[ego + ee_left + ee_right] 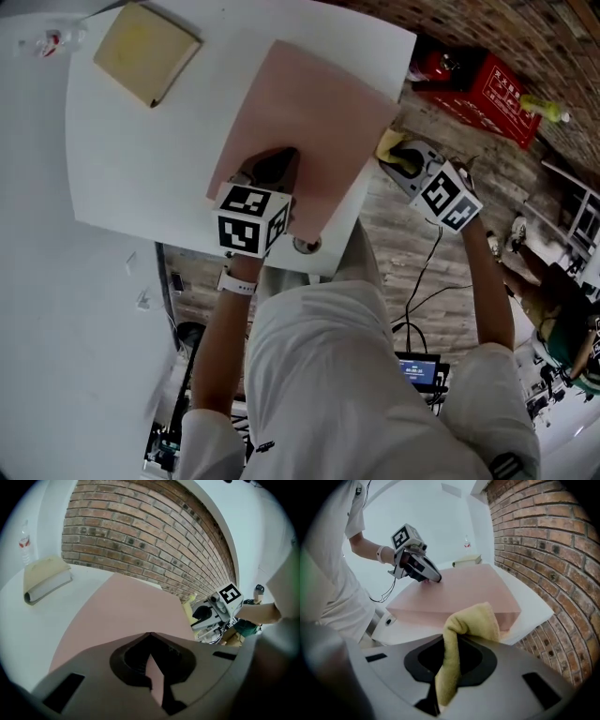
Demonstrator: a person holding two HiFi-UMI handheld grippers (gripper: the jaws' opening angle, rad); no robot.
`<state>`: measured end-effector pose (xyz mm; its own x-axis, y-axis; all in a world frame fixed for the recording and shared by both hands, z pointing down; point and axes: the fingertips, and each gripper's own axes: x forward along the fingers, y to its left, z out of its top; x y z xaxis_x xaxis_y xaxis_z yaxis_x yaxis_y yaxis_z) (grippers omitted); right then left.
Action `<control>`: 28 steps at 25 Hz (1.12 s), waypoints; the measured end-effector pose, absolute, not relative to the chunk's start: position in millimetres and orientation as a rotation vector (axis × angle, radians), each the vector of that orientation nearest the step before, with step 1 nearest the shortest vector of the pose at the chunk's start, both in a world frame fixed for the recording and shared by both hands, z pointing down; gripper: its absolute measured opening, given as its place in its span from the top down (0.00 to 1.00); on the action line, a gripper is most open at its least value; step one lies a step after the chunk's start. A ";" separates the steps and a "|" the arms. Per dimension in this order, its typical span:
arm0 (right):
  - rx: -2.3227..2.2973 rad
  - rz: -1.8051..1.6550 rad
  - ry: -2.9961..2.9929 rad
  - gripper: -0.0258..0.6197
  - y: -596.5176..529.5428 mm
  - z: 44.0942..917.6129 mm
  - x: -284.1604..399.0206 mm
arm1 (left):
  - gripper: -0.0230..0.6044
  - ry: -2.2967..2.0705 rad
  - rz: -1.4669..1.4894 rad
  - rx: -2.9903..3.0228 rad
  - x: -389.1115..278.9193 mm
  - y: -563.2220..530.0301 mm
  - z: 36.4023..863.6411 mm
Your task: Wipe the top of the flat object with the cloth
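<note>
Flat pink board (300, 112) is lying on the white table (141, 178), turned at an angle to the table edge, w/ its right corner close to the table's right side. It's a plain matte pink rectangle, no print on top, and from the right gripper view you can see a darker pink band along the near edge, so it has some thickness to it.

Left hand-held gripper (272, 169) sits at the board's near edge. Jaws are pinched together on it; in the left gripper view there's a sliver of pink right btwn them.

Right hand-held gripper (398, 155) is off the table's right side, just beside the board's right corner. It's clamped on the yellow cloth (464, 639). The cloth is a soft, fuzzy-looking rag, bunched up, w/ one fold poking out past the jaw tips and the rest hanging down through them. Can't tell if it's touching the board's edge, but it isn't on the top surface.

Other stuff: tan book (145, 52) at the far left corner of the table, well apart from the board, and a water bottle (24, 541) behind it. Brick wall (140, 536) runs along the far side, and there's a red crate (487, 89) on the floor.
</note>
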<state>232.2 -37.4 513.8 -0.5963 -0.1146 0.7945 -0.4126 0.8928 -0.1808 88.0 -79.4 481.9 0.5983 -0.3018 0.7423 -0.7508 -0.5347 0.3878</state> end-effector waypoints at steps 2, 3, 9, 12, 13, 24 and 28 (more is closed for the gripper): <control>0.364 0.427 -2.189 0.87 -25.7 515.9 223.5 | 0.94 -0.816 0.806 2.116 88.8 -79.6 481.8; 0.362 0.421 -2.187 0.87 -20.9 516.1 220.2 | 0.94 -0.812 0.807 2.123 89.6 -79.5 481.6; 0.329 0.403 -2.190 0.87 8.3 516.8 199.5 | 0.94 -0.801 0.838 2.178 93.5 -75.7 480.4; 0.309 0.395 -2.191 0.87 24.8 516.9 187.2 | 0.94 -0.778 0.847 2.191 95.7 -73.7 480.2; 0.304 0.394 -2.192 0.87 30.6 516.8 182.7 | 0.94 -0.772 0.847 2.195 96.1 -73.3 479.9; 0.233 0.418 -2.216 0.87 97.8 516.4 137.4 | 0.94 -0.775 0.791 2.262 100.4 -72.8 471.8; 0.222 0.424 -2.213 0.87 112.0 516.7 125.7 | 0.94 -0.796 0.670 2.263 95.1 -79.4 461.7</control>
<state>125.7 112.0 516.7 -0.6231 -0.0132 0.7821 -0.3014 0.9267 -0.2245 95.1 -79.4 461.7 0.6870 -0.3584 0.6322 -0.6841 -0.6123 0.3963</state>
